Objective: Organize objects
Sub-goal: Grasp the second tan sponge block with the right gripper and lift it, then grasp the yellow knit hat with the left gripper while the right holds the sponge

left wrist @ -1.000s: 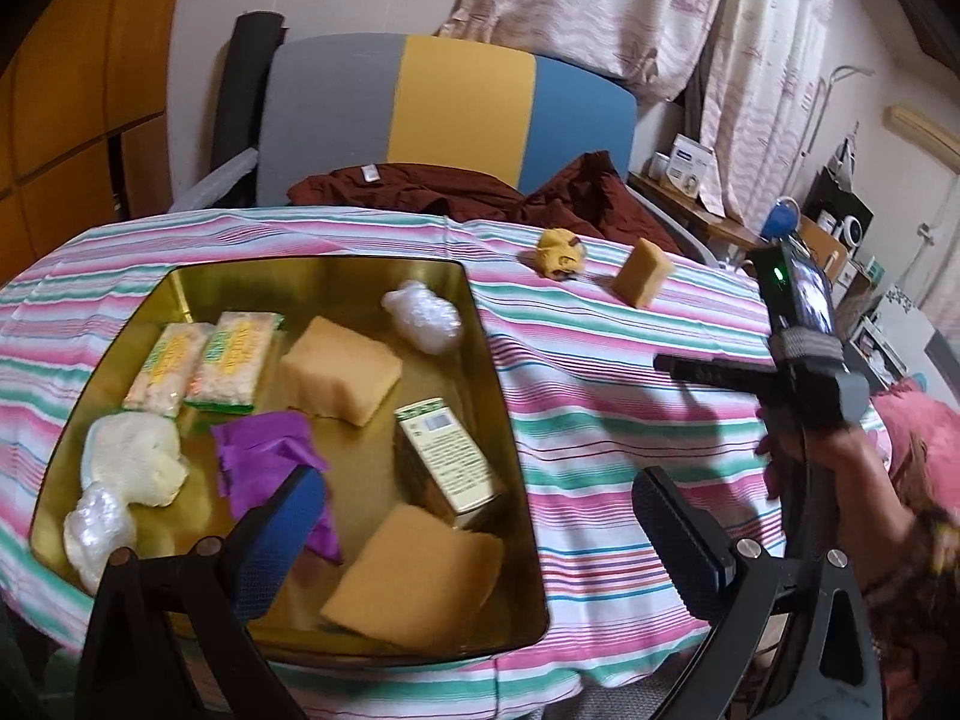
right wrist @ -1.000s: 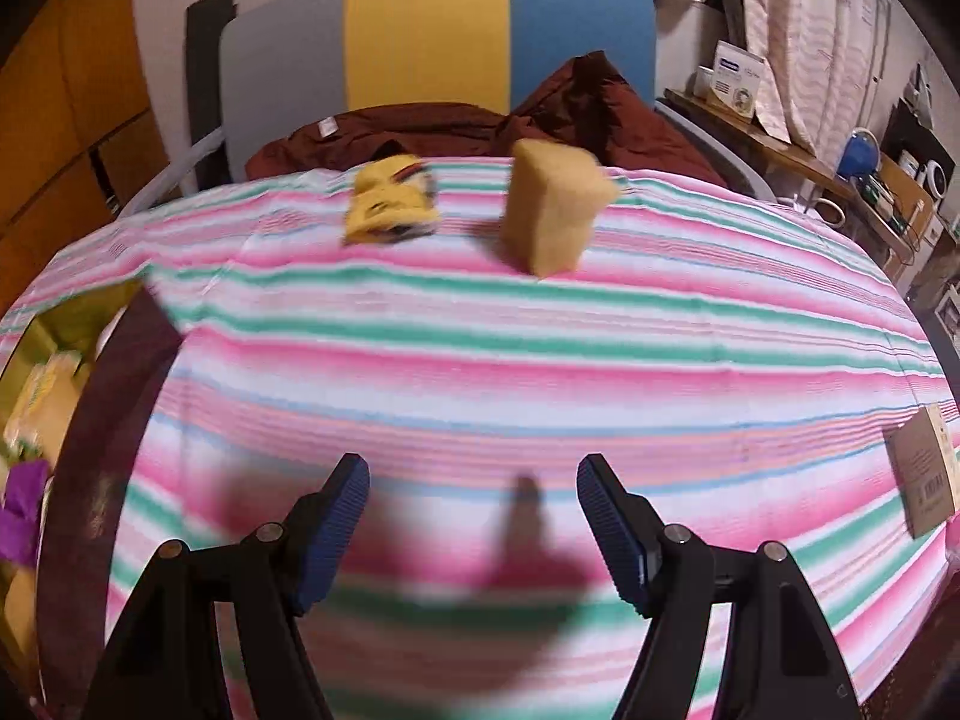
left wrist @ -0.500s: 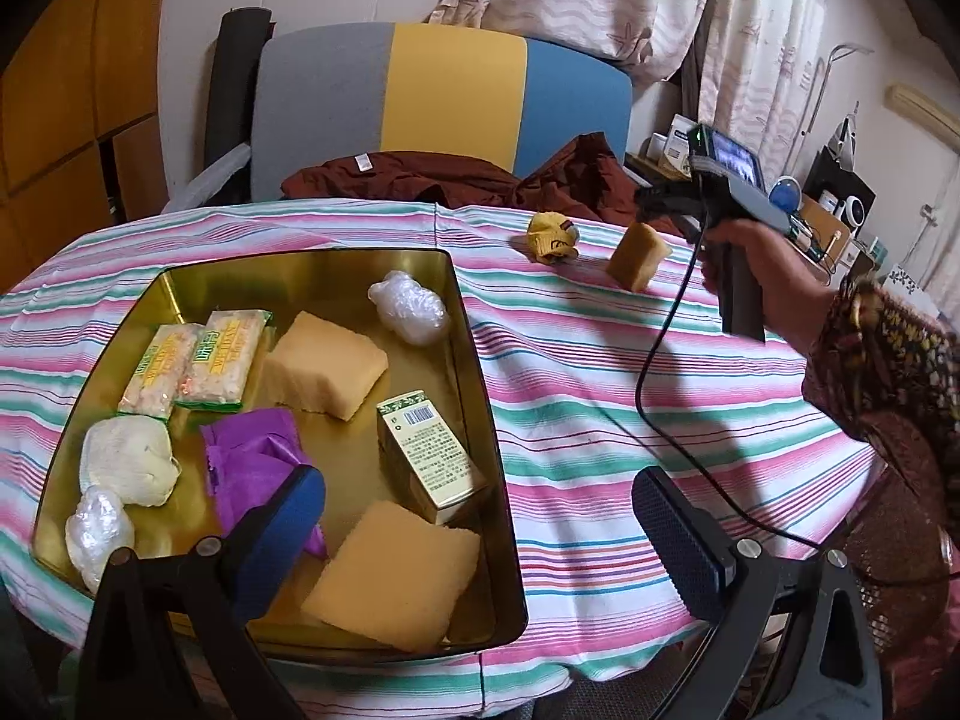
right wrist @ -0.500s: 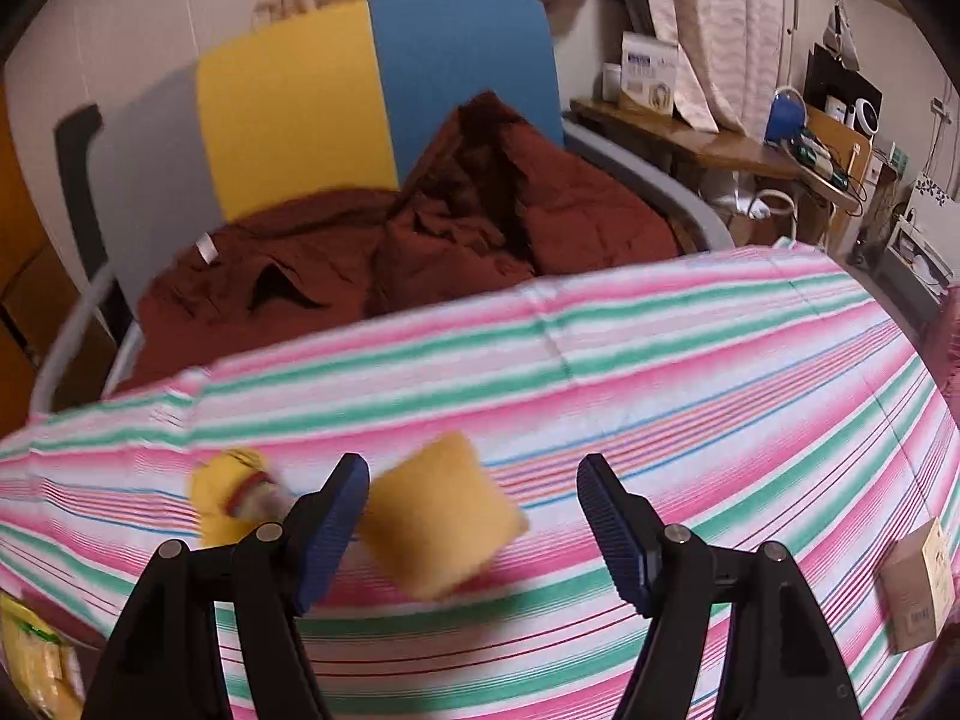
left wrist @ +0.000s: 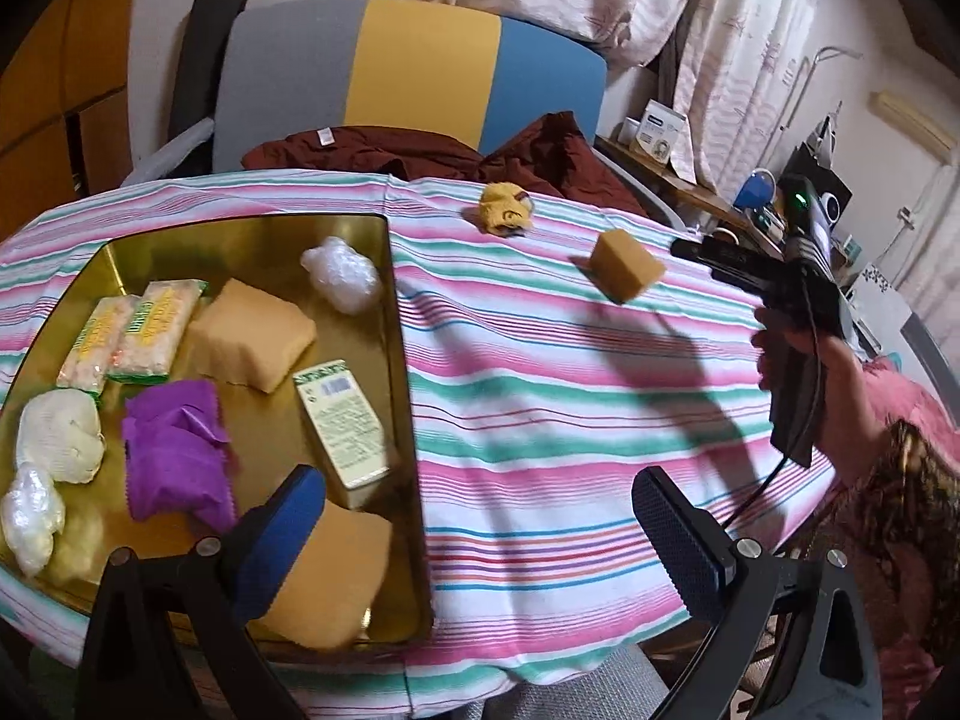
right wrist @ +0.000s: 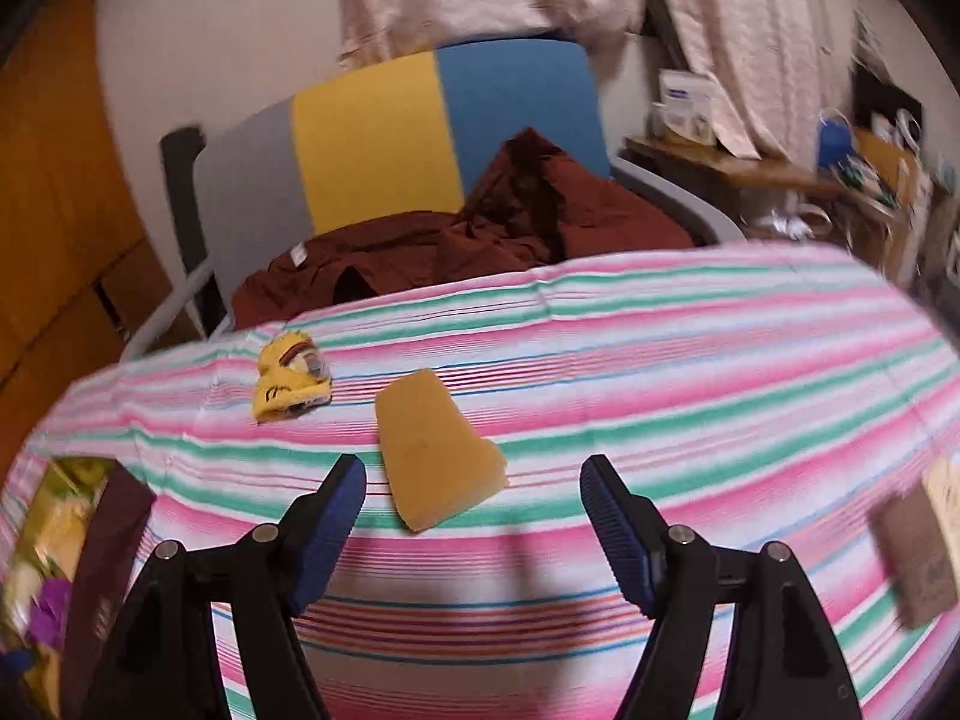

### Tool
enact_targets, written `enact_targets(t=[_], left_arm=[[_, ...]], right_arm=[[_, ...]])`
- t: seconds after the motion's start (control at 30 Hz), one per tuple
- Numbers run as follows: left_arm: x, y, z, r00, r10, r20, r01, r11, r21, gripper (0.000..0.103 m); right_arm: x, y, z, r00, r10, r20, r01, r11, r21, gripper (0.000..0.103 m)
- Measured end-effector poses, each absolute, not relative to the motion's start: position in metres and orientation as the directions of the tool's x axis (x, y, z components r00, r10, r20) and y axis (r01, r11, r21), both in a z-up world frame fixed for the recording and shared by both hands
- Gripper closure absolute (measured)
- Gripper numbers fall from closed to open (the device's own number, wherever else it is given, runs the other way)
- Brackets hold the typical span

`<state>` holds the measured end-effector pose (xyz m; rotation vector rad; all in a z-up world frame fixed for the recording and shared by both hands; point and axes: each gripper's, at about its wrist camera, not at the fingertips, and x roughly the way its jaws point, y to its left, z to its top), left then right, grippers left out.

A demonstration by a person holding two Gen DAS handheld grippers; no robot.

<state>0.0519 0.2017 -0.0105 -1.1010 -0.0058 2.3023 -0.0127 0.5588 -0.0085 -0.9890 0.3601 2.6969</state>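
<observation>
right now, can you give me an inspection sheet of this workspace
surface: striped tablecloth, gold tray at its left
job's things: loose sponge and yellow toy on the cloth; tray holds sponges, green box, purple cloth, snack packs, wrapped bundles
clutter: brown card box at right edge
grippers: left claw open over the tray's edge; right claw open, sponge lying ahead of it
cables: black lead from right handle
surroundings: chair with maroon garment, curtains, crowded shelf

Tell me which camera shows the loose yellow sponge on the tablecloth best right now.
The right wrist view: the sponge lies large and central just ahead of the open right gripper, slightly blurred. The left wrist view shows it small and far, beyond the gold tray.
</observation>
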Motion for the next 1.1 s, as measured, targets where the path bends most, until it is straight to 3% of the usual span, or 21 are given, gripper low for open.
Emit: enact_targets(t=[0.3, 0.4, 0.5, 0.83, 1.1], left_arm=[[0.049, 0.198, 0.000, -0.526, 0.471, -0.708, -0.478, -0.852, -0.213, 0.000], [0.043, 0.199, 0.003, -0.536, 0.459, -0.709, -0.469, -0.860, -0.202, 0.000], [0.034, 0.207, 0.006, -0.534, 0.461, -0.709, -0.472, -0.858, -0.202, 0.000], [-0.027, 0.276, 0.029, -0.515, 0.511, -0.688, -0.506, -0.829, -0.238, 0.000], [-0.119, 0.357, 0.005, -0.498, 0.447, -0.744, -0.528, -0.836, -0.149, 0.000]], right_arm=[[-0.080, 0.532, -0.041, -0.629, 0.312, -0.712, -0.291, -0.944, -0.156, 0.028], [-0.078, 0.538, -0.052, -0.654, 0.251, -0.714, -0.284, -0.956, -0.076, 0.047], [-0.064, 0.539, -0.054, -0.685, 0.233, -0.691, -0.295, -0.955, -0.029, 0.052], [-0.019, 0.544, -0.055, -0.678, 0.344, -0.650, -0.460, -0.888, 0.011, 0.053], [-0.018, 0.536, -0.059, -0.676, 0.386, -0.628, -0.466, -0.884, -0.041, 0.052]])
